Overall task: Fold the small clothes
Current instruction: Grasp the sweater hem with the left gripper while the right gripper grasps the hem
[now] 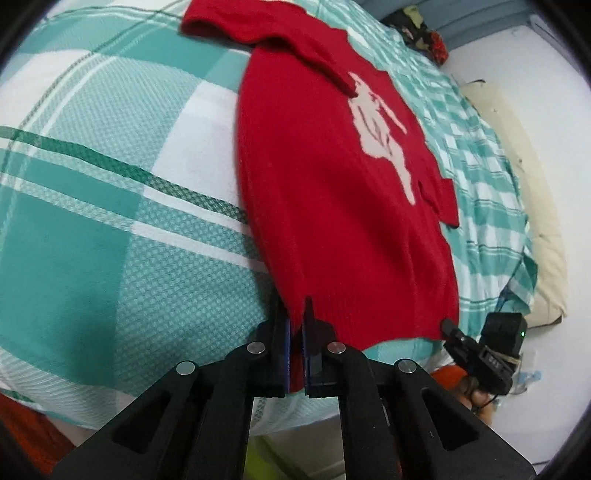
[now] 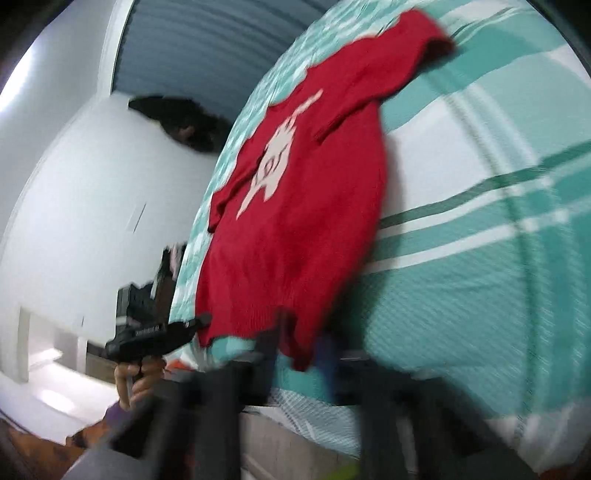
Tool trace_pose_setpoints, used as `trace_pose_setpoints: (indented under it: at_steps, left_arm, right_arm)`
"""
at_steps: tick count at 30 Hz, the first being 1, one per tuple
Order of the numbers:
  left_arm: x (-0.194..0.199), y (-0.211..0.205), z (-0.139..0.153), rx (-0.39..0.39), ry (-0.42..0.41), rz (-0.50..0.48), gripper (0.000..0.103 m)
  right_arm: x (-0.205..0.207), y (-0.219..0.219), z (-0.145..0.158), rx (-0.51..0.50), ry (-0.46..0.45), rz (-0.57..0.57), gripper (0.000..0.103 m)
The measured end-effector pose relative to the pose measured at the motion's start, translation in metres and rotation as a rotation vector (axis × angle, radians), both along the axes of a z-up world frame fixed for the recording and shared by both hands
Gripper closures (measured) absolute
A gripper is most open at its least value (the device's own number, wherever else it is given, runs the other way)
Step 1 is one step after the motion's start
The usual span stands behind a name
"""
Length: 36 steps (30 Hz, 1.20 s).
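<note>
The teal-and-white checked bedsheet (image 1: 110, 221) is covering the bed and filling the left of the left wrist view. A red sweater (image 1: 332, 206) with a pale knitted figure (image 1: 380, 125) on its chest is lying flat on the sheet, hem toward the camera, one sleeve (image 1: 229, 18) stretching out at the top left and the other (image 1: 441, 199) lying at its right side. The left gripper (image 1: 296, 332) is biting on the near left corner of the hem, red knit showing between its closed fingers (image 1: 282, 332). At the lower right of the same view, the right gripper (image 1: 448, 326) is meeting the other hem corner; whether it is clamping the cloth cannot be told from here.

In the right wrist view, heavily blurred, the other gripper and the hand (image 2: 138, 380) holding it are showing at the lower left, its tip touching the sweater's (image 2: 295, 229) hem corner. The right gripper's own fingers (image 2: 328, 354) are standing apart with the hem edge hanging between them; contact cannot be confirmed.
</note>
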<state>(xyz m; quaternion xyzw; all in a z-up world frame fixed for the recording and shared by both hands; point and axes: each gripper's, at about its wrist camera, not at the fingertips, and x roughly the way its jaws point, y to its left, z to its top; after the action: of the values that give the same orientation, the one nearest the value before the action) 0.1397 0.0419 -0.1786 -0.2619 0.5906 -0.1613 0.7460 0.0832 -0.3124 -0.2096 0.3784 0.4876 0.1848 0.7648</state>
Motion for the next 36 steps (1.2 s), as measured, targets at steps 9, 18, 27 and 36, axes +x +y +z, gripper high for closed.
trace_pose_setpoints:
  at_steps: [9, 18, 27, 36]
  left_arm:
    - [-0.018, 0.036, 0.035, -0.056, -0.016, -0.026, 0.102]
    - [-0.02, 0.03, -0.002, 0.074, 0.041, -0.008, 0.1]
    - [-0.028, 0.021, -0.001, 0.157, 0.012, -0.036, 0.101]
    - [-0.041, 0.032, 0.017, 0.159, -0.022, -0.048, 0.102]
  right_arm:
    - [-0.016, -0.007, 0.06, 0.011, 0.008, 0.011, 0.098]
    - [-0.021, -0.003, -0.005, -0.18, 0.213, -0.016, 0.099]
    - [-0.015, 0.004, 0.01, -0.256, 0.219, 0.003, 0.099]
    - [-0.024, 0.008, 0.03, -0.278, 0.201, 0.017, 0.099]
